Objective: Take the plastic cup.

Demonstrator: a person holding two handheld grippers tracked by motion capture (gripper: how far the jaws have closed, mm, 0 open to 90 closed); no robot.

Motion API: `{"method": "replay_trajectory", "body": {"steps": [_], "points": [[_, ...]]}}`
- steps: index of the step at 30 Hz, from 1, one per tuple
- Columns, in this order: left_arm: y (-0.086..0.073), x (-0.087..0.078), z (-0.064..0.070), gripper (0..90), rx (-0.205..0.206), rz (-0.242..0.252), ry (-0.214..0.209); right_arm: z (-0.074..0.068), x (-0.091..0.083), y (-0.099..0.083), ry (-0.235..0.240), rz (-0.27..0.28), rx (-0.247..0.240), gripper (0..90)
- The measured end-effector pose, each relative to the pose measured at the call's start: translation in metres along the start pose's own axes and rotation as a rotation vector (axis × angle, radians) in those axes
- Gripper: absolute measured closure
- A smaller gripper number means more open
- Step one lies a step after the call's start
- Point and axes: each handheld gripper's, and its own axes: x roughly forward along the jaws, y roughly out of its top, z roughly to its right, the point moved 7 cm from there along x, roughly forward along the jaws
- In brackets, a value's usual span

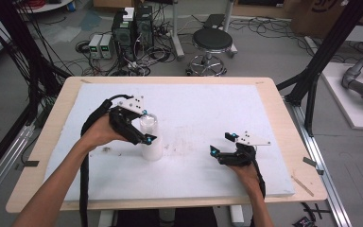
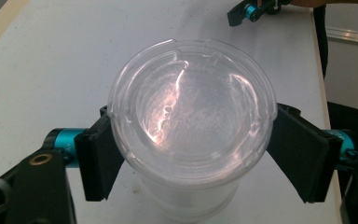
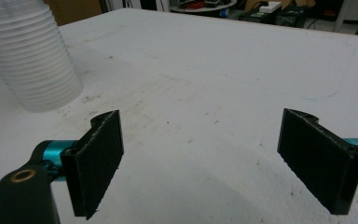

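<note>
Currently, the left gripper is straddling the top of a stack of clear plastic cups standing upright on the left-centre of the white foam board. In the left gripper view its jaws are sitting at either side just below the top cup's rim, apparently touching the wall, though whether they are pressing firmly cannot be told. To separate one cup well, the pads should be squeezing only the uppermost cup, lightly enough not to buckle it, and lifting straight up.

The stack is translucent and thin-walled, round and tapering downward; the nested rims are forming fine horizontal ridges along its side. The cup bottoms are reflecting a pinkish glare.

Further right, the right gripper is resting low over the board, well apart from the stack, with its jaws spread wide and holding nothing. It could be steadying the lower cups. The board surface is matt, slightly scuffed and speckled.
</note>
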Motion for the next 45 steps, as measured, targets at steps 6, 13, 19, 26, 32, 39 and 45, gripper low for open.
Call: {"method": "replay_trajectory", "body": {"steps": [6, 13, 19, 26, 32, 39, 45], "points": [[-0.002, 0.000, -0.003, 28.9, -0.007, -0.009, -0.002, 0.000, 0.000, 0.000, 0.001, -0.002, 0.000, 14.3], [0.000, 0.002, -0.004, 31.8, -0.013, -0.018, -0.009, 0.000, 0.000, 0.000, -0.001, -0.002, -0.001, 14.3], [0.000, 0.002, -0.004, 34.6, -0.022, -0.016, -0.010, 0.000, 0.000, 0.000, -0.001, -0.004, 0.000, 14.4], [0.000, 0.002, -0.004, 35.2, -0.027, -0.016, -0.009, 0.000, 0.000, 0.000, -0.002, -0.006, 0.000, 14.3], [0.001, 0.001, -0.005, 35.0, -0.026, -0.014, -0.007, 0.000, 0.001, 0.000, -0.001, -0.007, 0.002, 14.3], [0.009, -0.008, -0.004, 36.4, -0.030, 0.006, 0.001, 0.000, 0.001, 0.000, -0.001, -0.007, -0.003, 14.3], [0.019, -0.021, -0.005, 37.8, -0.031, 0.022, 0.009, 0.000, 0.001, 0.000, -0.001, -0.007, -0.005, 14.3]]}}
